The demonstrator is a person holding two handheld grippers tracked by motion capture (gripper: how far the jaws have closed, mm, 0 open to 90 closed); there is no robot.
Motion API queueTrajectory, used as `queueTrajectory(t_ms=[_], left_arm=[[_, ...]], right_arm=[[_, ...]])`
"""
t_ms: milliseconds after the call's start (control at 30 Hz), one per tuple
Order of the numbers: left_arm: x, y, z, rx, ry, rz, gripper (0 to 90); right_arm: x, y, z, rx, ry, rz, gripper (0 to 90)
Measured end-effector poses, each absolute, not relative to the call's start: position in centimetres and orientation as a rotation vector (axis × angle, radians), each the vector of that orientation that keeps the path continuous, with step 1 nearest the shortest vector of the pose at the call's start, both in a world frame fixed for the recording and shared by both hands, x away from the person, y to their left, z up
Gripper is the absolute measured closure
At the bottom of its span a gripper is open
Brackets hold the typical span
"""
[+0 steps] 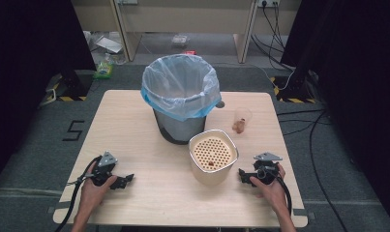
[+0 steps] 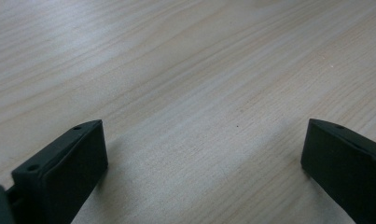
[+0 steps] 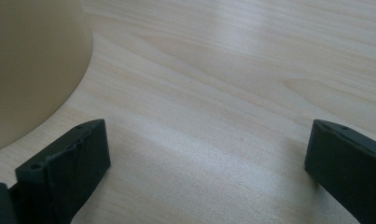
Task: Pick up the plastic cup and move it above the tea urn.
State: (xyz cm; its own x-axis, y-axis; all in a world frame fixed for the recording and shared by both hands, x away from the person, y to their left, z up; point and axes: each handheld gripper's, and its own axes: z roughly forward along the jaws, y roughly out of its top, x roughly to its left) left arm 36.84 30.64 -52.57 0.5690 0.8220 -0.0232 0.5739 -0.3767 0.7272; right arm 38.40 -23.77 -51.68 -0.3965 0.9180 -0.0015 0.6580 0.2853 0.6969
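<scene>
1. Nearest my right gripper (image 1: 244, 177) I see one cream container (image 1: 213, 157), squarish with rounded corners and smooth walls. It stands on the table's near half, right of centre, just in front of the bin. Its top is a perforated insert (image 1: 212, 151) dotted with small round holes, with one small brown bit lying on it.
2. In the right gripper view the container's (image 3: 34, 70) curved wall stands just past my left-hand jaw, not touching it. The two black blocky jaws stand wide apart over bare wood.
3. My left gripper (image 1: 125, 180) rests on the table's near left, well apart from the container. Its jaws too are spread wide with nothing between them.
4. One round dark bin (image 1: 180, 99) with a thin, crinkled, bluish translucent liner stands behind the container.
5. One small clear cup (image 1: 241, 119) with brownish contents stands right of the bin.
6. The table (image 1: 134, 125) is pale wood with fine grain.
</scene>
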Motion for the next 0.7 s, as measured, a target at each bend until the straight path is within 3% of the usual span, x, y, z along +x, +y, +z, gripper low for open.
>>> queueTrajectory(t_ms=[267, 367, 400, 467, 533, 700], left_arm=[[36.8, 30.6, -52.6, 2.095, 1.111, 0.451, 0.0], [36.8, 30.6, -52.6, 2.095, 1.111, 0.451, 0.0], [36.8, 30.6, -52.6, 2.095, 1.111, 0.450, 0.0], [36.8, 30.6, -52.6, 2.095, 1.111, 0.450, 0.0], [36.8, 30.6, -52.6, 2.095, 1.111, 0.451, 0.0], [36.8, 30.6, -52.6, 2.095, 1.111, 0.451, 0.0]], right_arm=[[38.4, -23.9, -51.6, 1.404, 2.156, 0.875, 3.6], [38.3, -24.1, -51.3, 1.391, 2.152, 0.893, 20.5], [38.3, -24.2, -51.2, 1.393, 2.147, 0.908, 21.3], [38.2, -24.4, -50.9, 1.393, 2.145, 0.935, 13.9], [38.1, -24.6, -50.4, 1.398, 2.145, 0.948, 21.8], [37.9, -24.4, -48.4, 1.353, 2.132, 0.968, 23.5]])
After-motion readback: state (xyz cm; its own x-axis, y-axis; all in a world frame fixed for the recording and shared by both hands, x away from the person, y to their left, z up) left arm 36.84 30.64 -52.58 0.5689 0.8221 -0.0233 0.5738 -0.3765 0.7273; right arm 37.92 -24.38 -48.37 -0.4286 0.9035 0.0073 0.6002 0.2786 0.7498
